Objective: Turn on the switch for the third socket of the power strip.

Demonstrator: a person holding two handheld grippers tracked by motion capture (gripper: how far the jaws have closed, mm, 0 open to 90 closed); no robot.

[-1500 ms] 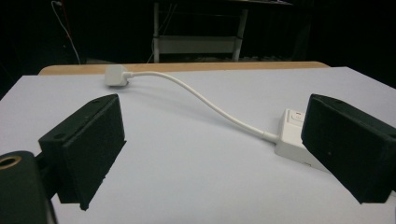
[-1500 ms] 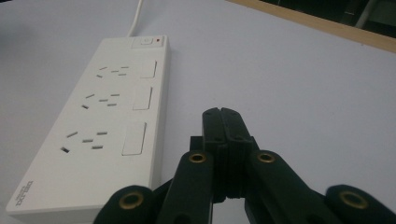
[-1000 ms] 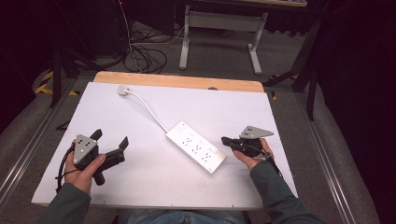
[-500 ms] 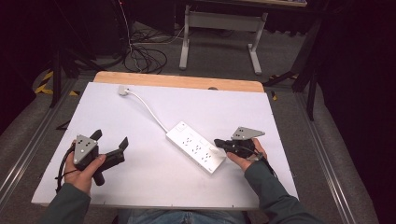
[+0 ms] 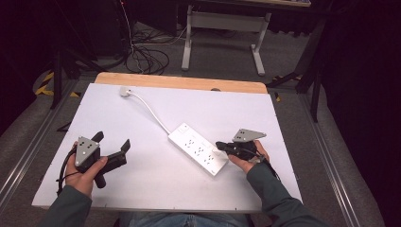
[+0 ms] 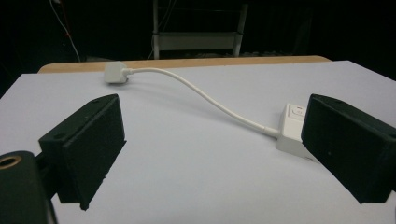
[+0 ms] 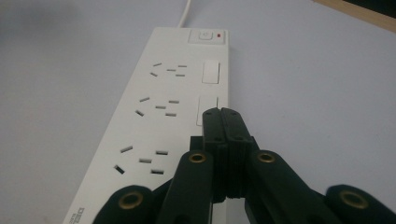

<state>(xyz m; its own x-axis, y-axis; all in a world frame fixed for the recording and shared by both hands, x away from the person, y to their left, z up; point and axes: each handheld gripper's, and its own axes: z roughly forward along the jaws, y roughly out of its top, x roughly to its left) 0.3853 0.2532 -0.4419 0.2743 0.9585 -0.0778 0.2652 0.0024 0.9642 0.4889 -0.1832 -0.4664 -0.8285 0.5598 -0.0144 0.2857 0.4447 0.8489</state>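
The right tongs (image 7: 223,116), closed on nothing, point along the power strip's (image 5: 198,148) long axis over its rocker switches (middle one nearest); left tongs (image 5: 111,146) stand open, well apart.

White power strip (image 7: 159,121) lies long way on white table (image 7: 56,84). Right gripper (image 7: 225,112) black, jaws pressed together, nothing between them. Tips sit over strip's right edge, on second rocker switch (image 7: 205,109). First rocker switch (image 7: 211,71) just past it. Main button (image 7: 206,35) with tiny red light (image 7: 220,34) at far end. White cord (image 7: 187,11) leaves far end. Wood edge (image 7: 359,11) at top right corner.
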